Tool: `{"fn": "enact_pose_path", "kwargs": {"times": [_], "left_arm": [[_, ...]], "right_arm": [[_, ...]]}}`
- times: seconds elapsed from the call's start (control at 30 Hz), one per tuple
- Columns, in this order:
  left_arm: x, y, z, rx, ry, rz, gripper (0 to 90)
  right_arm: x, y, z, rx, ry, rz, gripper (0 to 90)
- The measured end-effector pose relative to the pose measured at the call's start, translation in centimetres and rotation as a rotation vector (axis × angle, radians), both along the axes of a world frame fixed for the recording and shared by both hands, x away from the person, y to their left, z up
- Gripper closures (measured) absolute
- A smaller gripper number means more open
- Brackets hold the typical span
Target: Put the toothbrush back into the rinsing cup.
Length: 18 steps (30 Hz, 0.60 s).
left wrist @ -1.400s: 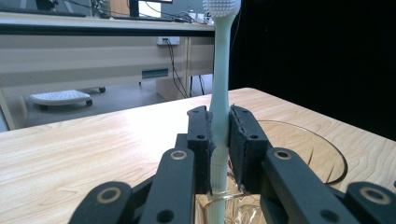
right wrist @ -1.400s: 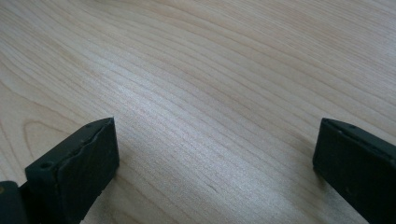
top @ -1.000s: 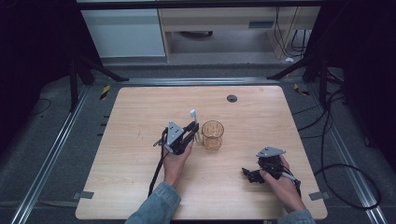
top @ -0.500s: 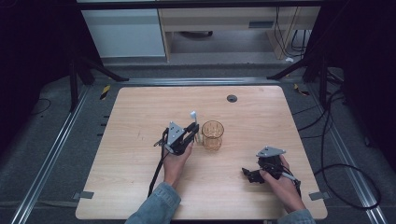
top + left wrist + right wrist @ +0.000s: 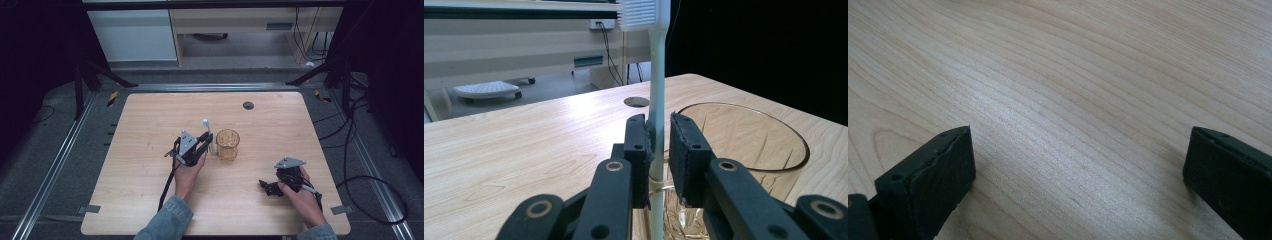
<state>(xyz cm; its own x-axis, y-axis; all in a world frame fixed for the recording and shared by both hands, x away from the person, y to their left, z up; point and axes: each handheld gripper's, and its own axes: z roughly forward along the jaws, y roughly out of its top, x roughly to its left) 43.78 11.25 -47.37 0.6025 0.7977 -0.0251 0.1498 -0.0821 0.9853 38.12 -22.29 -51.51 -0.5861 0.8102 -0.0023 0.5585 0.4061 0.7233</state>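
High view: the left gripper [image 5: 207, 141] is clamping a white toothbrush [image 5: 206, 123] by its handle, holding it upright just beside the amber glass cup [image 5: 227, 145] at the table's [image 5: 150, 115] middle. Over by the near right edge, the right gripper [image 5: 265, 186] is resting low on the wood, its jaws spread wide and holding nothing

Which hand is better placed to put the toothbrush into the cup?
Left. The left gripper already clamps the toothbrush upright beside the cup. The right gripper rests apart on the table, jaws open and holding nothing.
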Motion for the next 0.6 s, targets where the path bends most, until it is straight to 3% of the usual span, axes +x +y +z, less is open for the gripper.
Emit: {"fn": "enact_pose_path", "kwargs": {"times": [0.6], "left_arm": [[-0.49, 0.41, 0.36, 0.043, 0.008, -0.018, 72.3]], "right_arm": [[0.01, -0.01, -0.01, -0.001, -0.002, 0.002, 0.6]]}}
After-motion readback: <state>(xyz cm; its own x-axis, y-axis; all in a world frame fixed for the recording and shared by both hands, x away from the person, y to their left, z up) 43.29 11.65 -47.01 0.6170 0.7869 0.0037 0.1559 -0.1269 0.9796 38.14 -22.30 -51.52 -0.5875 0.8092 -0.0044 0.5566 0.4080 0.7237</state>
